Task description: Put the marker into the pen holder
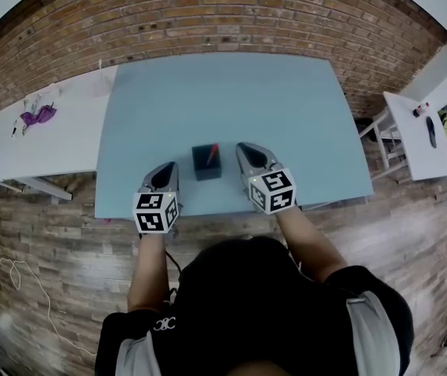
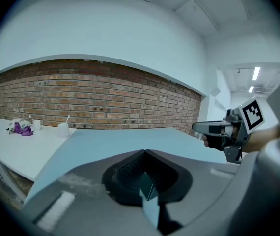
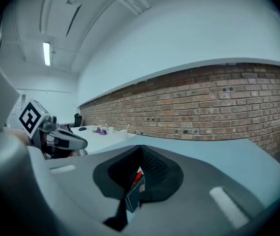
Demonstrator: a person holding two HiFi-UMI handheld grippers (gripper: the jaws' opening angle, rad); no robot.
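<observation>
**Marker Already in the Holder, Both Hand-Held Grippers Empty**

The red marker [image 1: 212, 153] stood in the dark holder [image 1: 205, 169], which sat near the front edge of the blue counter [image 1: 286, 100]. Its long axis was close to upright, with the top end leaning a little to the person's right. Only its upper part showed above the rim.

The holder lay between the two tools. The left hand-held gripper [image 1: 167, 168] was just beside it on one side and the right hand-held gripper [image 1: 249, 148] just beside it on the other. Neither touched it. The two gaps looked about equal in the head view, so I could not tell which hand was nearer. The right one reached further forward, alongside the whole holder, while the left tip came level only with its near part.

The jaws of the left one were pressed together at the tip, with nothing between them. The jaws of the right one were also fully closed and held nothing. In the right gripper view, the holder [image 3: 132, 198] and the marker [image 3: 137, 176] showed low down, through the opening behind the closed tips.

Judging from this, the task seemed finished. If anything remained, it was probably only to draw both hands straight back toward the person, so that no jaw would knock the holder sideways.
</observation>
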